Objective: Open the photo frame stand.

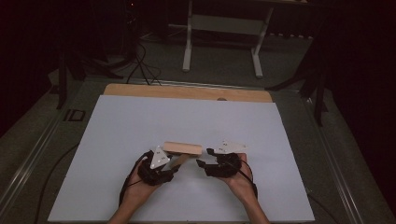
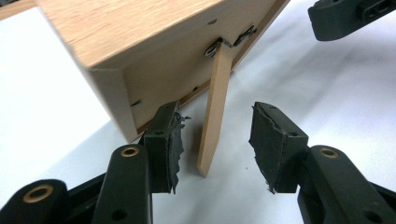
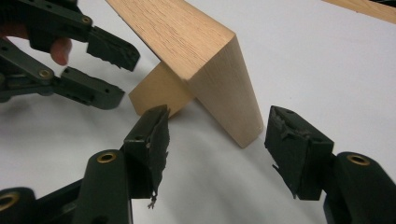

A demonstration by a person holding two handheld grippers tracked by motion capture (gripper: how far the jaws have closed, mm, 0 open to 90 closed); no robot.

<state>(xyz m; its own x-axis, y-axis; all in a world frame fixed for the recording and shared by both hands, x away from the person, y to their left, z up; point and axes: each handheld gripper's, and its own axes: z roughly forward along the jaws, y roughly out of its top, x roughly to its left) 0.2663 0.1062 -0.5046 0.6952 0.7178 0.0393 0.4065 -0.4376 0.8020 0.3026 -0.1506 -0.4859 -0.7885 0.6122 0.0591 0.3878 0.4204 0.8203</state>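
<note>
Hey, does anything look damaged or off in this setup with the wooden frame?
Yes: the rubber pads on both grippers are torn and frayed at the edges. The wooden frame itself looks fine, leaning on its back stand on the white table.

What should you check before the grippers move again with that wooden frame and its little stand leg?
1. Wooden frame stands on the white table, propped by its stand leg: ok.
2. Left hand-held gripper open, leg between the pads, not pressed: ok.
3. Right hand-held gripper open, close to the frame's corner, not touching: ok.
4. Leg's foot rests on the table: ok.
5. Hinge clip holds firmly: cannot tell.
</note>
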